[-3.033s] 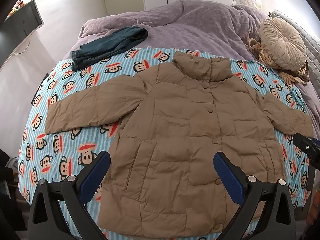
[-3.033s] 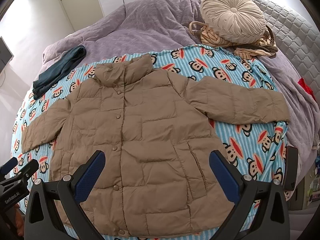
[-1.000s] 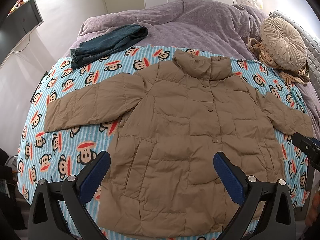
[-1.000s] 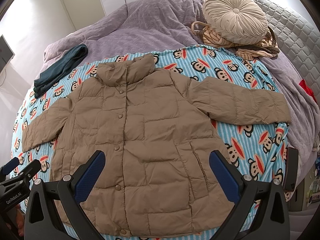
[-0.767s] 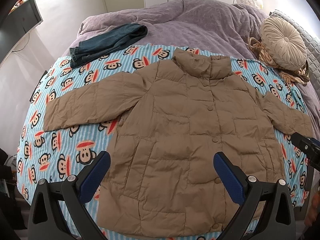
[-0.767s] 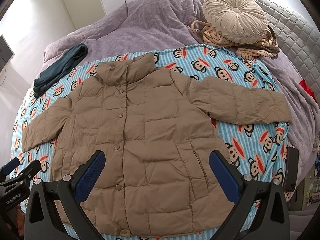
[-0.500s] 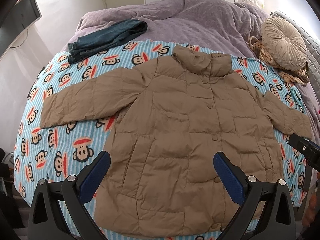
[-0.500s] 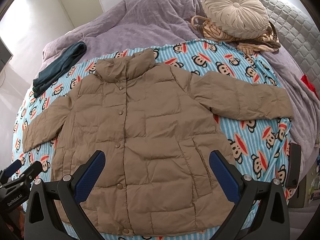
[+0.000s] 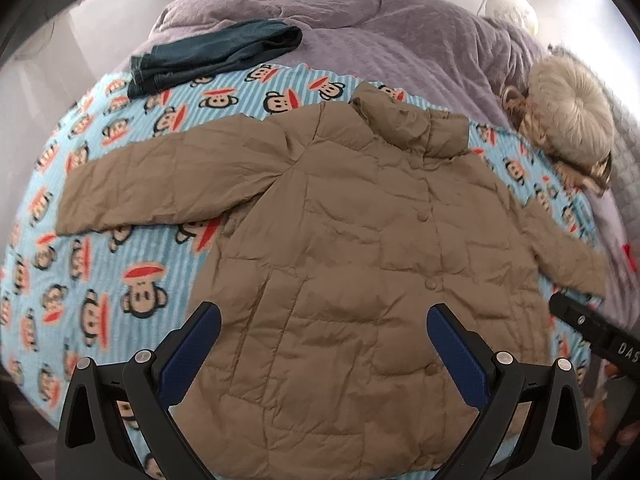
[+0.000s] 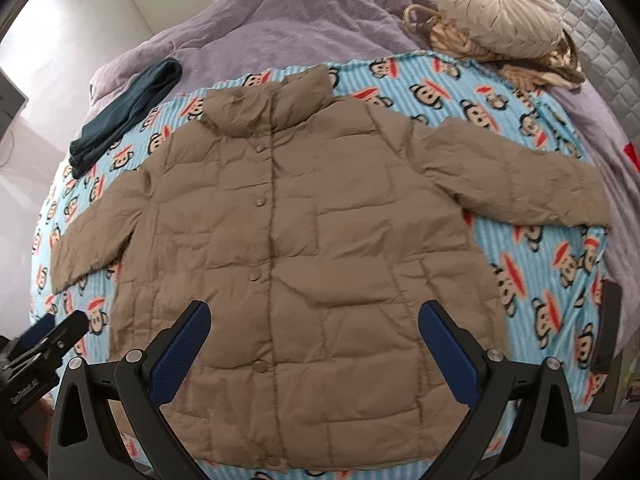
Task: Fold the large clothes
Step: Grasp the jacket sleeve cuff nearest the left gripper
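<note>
The tan quilted puffer jacket with snap buttons point(image 9: 360, 248) lies face up and buttoned on the light-blue striped monkey-print blanket point(image 9: 120, 280) spread over the bed, collar toward the headboard, both sleeves stretched out sideways, hem nearest the cameras. No fold has been made yet. The left gripper point(image 9: 324, 344) and the right gripper point(image 10: 314, 340) both hover above the lower half of the jacket, fingers spread wide and holding nothing.

The step in hand looks like the approach for a first fold. It would go best if each gripper pinched one sleeve near its cuff, taking both fabric layers, and carried it across the chest so the sleeves lie flat over the buttons. Puffy filling springs back, so pressing each crease down before letting go should help. The folded dark-teal jeans point(image 9: 212, 56) and the round cream pleated cushion point(image 10: 496, 8) sit well clear.
</note>
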A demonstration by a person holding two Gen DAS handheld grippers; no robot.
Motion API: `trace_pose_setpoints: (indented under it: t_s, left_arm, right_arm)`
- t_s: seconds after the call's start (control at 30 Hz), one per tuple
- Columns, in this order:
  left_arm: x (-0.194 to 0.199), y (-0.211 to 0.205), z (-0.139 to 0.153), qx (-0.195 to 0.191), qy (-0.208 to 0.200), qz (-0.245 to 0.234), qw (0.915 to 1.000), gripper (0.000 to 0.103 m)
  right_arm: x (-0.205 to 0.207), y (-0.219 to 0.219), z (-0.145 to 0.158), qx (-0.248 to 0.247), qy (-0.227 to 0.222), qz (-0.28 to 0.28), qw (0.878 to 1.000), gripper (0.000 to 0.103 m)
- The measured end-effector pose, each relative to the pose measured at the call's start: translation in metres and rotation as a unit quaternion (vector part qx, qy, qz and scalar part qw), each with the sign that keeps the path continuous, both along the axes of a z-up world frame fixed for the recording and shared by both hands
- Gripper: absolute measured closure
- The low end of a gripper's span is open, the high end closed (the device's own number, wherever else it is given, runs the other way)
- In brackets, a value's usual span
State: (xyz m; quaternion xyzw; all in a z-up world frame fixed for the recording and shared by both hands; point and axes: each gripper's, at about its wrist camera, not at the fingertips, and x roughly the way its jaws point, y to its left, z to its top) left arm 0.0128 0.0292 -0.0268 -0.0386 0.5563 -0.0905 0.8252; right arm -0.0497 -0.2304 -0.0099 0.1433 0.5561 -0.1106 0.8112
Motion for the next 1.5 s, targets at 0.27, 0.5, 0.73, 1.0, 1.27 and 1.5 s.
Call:
trace_pose_setpoints:
  t_s: [0.27,0.5,0.73,1.0,1.27,1.5]
  left_arm:
    - [0.030,0.070,-0.039,-0.115,0.010,0.076,0.9904,0.000]
    - [0.062,0.158,-0.088,-0.167,0.005,0.172,0.9708,0.000]
    - [0.101,0.231,-0.146,-0.199,0.007,0.238,0.9505,0.000]
    - [0.138,0.284,-0.177,-0.246,-0.025,0.286,0.9258,0.000]
    - [0.170,0.307,-0.172,-0.223,-0.066,0.325,0.9165,0.025]
    - [0.173,0.300,-0.133,-0.197,-0.104,0.261,0.9394,0.092]
  right_arm:
    - [0.018,0.021,-0.016,0.040,0.007,0.017,0.999,0.000]
    - [0.039,0.062,-0.041,0.065,0.020,0.063,0.996,0.000]
    - [0.068,0.122,-0.070,0.061,0.064,0.144,0.986,0.000]
    - [0.083,0.148,-0.094,0.067,0.077,0.164,0.981,0.000]
    - [0.105,0.157,-0.106,0.062,0.069,0.165,0.982,0.000]
    - [0.142,0.168,-0.105,0.063,0.029,0.172,0.983,0.000]
